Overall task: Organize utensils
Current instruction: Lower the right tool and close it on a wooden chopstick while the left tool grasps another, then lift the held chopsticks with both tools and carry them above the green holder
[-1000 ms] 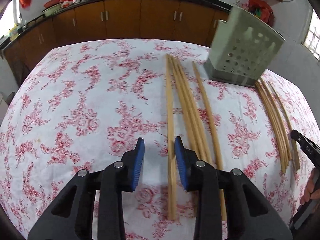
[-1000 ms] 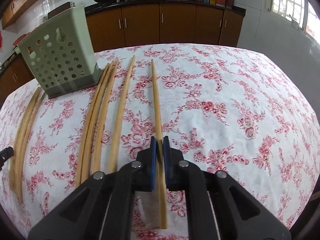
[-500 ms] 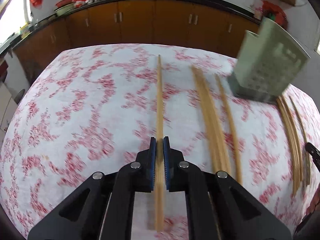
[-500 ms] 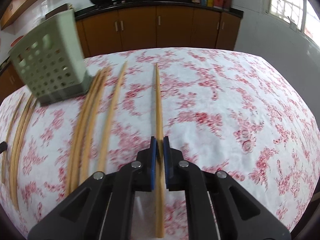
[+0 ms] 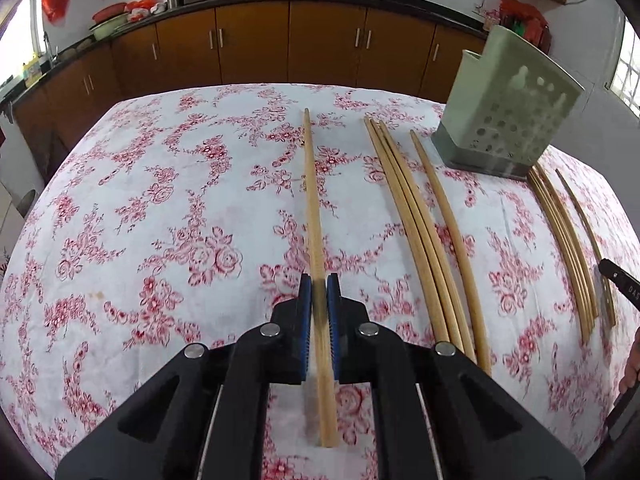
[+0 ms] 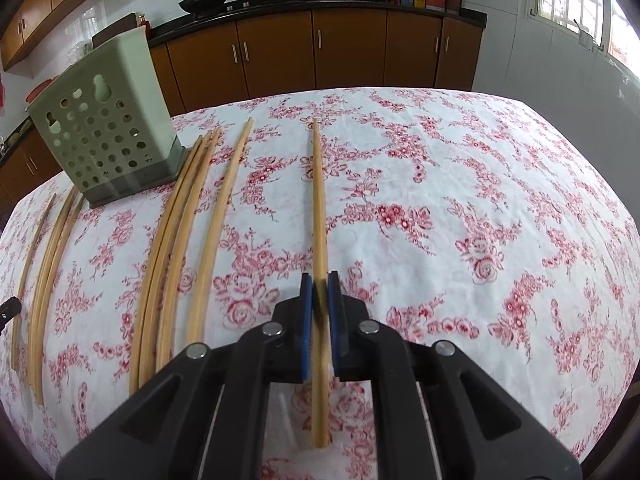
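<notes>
- Left gripper (image 5: 319,312): blue pads clamped on a chopstick (image 5: 313,216) that runs straight ahead over the floral tablecloth (image 5: 168,216).
- Right gripper (image 6: 320,312): pads pinching its own chopstick (image 6: 319,208) the same way.
- Loose chopsticks (image 6: 176,240) lie left of the right gripper.
- Utensil holder (image 6: 100,140) stands upright, farther ahead-left.

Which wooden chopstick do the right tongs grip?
The lone pale wooden chopstick clamped between the right tongs; the others lie untouched beside the green holder.
</notes>
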Demonstrator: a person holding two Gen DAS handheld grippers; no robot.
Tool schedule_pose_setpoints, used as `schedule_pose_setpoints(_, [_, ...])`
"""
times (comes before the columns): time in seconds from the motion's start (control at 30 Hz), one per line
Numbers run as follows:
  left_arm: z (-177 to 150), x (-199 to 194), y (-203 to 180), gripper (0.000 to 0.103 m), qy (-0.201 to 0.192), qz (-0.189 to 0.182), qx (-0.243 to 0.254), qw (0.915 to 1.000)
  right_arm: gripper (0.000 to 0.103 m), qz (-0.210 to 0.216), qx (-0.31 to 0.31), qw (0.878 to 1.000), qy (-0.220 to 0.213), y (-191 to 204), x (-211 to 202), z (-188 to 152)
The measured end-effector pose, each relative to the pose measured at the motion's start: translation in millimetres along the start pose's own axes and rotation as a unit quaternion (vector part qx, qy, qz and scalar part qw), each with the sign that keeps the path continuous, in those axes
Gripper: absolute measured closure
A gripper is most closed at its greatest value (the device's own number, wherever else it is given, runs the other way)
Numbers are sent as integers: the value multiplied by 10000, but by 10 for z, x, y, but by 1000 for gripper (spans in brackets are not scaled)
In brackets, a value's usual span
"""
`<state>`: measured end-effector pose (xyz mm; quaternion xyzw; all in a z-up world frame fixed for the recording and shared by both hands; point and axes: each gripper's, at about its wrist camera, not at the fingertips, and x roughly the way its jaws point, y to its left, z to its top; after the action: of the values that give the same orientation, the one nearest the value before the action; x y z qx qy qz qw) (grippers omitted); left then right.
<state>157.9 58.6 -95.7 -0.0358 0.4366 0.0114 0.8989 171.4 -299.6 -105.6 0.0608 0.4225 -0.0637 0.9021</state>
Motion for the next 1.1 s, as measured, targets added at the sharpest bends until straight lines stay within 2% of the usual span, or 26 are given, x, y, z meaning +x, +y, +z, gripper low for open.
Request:
schedule_pose_setpoints(0.47, [-253,-177,28,94,-32,59,-29,10000,84,-8,-19,10000,-22,-42,-156,-200])
schedule_pose_setpoints(0.57, [-313,-215,19,94,-85,86,19,9999,94,48,-52,10000,-15,-44,-187,-222])
schedule_pose_setpoints(0.73, [-282,-246,25,96,-11,65,11,10000,95,191,94,9997,-112,-108,-308,-192])
schedule_pose_setpoints(0.9, [-133,-532,68,96,-437,45,-9,9990,95,240,160,9977,-619,-203,-683,-46])
schedule_pose_setpoints(1.1, [176,-978,138,96,-1196,7,-174,9927,95,343,319,9912,-1236,-319,-1076,194])
